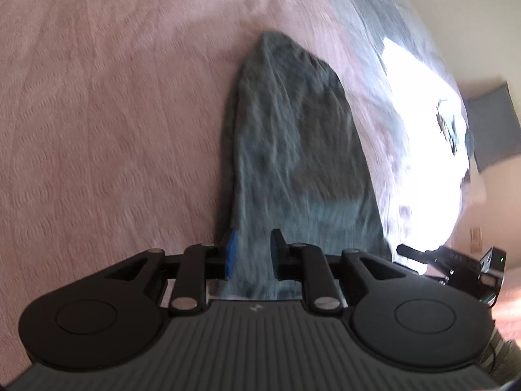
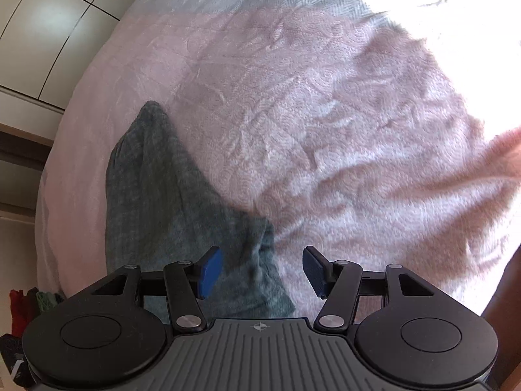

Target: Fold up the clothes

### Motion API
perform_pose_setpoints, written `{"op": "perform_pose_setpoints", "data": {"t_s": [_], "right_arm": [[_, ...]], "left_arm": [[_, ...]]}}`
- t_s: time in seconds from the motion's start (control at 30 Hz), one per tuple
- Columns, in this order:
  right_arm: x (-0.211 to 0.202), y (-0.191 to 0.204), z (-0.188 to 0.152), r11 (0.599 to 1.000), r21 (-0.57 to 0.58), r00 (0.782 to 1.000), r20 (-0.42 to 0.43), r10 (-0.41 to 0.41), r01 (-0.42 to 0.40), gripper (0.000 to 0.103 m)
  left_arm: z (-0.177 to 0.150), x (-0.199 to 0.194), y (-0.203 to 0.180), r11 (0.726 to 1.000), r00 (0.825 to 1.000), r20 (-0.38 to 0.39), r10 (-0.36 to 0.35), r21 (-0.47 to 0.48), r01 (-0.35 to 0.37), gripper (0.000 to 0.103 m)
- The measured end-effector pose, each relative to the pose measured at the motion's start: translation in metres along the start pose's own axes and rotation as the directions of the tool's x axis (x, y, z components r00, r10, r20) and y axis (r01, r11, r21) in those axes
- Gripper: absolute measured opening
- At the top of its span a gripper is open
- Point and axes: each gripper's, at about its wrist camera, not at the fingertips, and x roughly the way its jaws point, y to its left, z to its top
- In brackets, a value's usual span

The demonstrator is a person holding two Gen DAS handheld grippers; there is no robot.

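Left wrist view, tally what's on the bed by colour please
Grey-green: 1, the folded garment
Pink: 1, the bedspread
Grey: 1, the blanket at the far edge
White: 1, the printed cloth, overexposed
Total: 4

a: what's unclear ahead of the left gripper point(image 1: 250, 254)?
b: the grey garment point(image 1: 286, 150) is motion-blurred, so its weave and folds smear. its near end runs under the gripper body, hidden.
a: and off to its right?
b: sun glare point(image 1: 420, 123) washes out the bedding; a dark print there is unreadable.
a: the right gripper point(image 2: 263, 272)?
b: the garment's near corner slips beneath it. the pink blanket point(image 2: 325, 130) burns to white far right, and small coloured things point(image 2: 29, 303) low left are cut off.
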Motion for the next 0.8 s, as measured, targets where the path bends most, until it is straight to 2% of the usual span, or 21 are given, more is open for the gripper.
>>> {"op": "perform_pose_setpoints", "data": {"t_s": [0.2, 0.33, 0.4, 0.47, 0.53, 0.57, 0.8], "right_arm": [[-0.005, -0.002, -0.018, 1.000, 0.002, 0.999, -0.032, 0.031, -0.030, 0.058], [0.000, 0.003, -0.022, 0.998, -0.051, 1.000, -0.007, 0.025, -0.026, 0.058], [0.003, 0.006, -0.022, 0.997, -0.081, 1.000, -0.001, 0.021, -0.021, 0.041], [0.007, 0.007, -0.022, 0.995, -0.101, 1.000, -0.002, 0.013, -0.013, 0.020], [0.007, 0.009, -0.022, 0.992, -0.129, 1.000, 0.007, 0.003, -0.002, 0.003], [0.005, 0.008, -0.022, 0.992, -0.130, 1.000, 0.012, 0.003, -0.002, 0.000], [-0.005, 0.010, -0.022, 0.988, -0.157, 1.000, 0.006, 0.002, -0.001, 0.000]], "left_arm": [[-0.007, 0.009, -0.004, 0.998, 0.998, 0.005, 0.056, 0.036, -0.056, 0.016], [-0.008, 0.009, -0.006, 0.994, 0.998, 0.010, 0.068, 0.085, -0.069, 0.016], [-0.007, 0.014, -0.007, 0.993, 0.998, 0.005, 0.066, 0.101, -0.067, 0.016], [-0.008, 0.016, -0.010, 0.988, 0.998, 0.007, 0.067, 0.136, -0.067, 0.003], [-0.009, 0.013, -0.012, 0.986, 0.998, 0.017, 0.065, 0.150, -0.067, 0.000], [-0.010, 0.011, -0.012, 0.986, 0.998, 0.023, 0.064, 0.151, -0.067, 0.000], [-0.022, -0.009, -0.007, 0.990, 0.996, 0.071, 0.052, 0.127, -0.061, 0.000]]}}
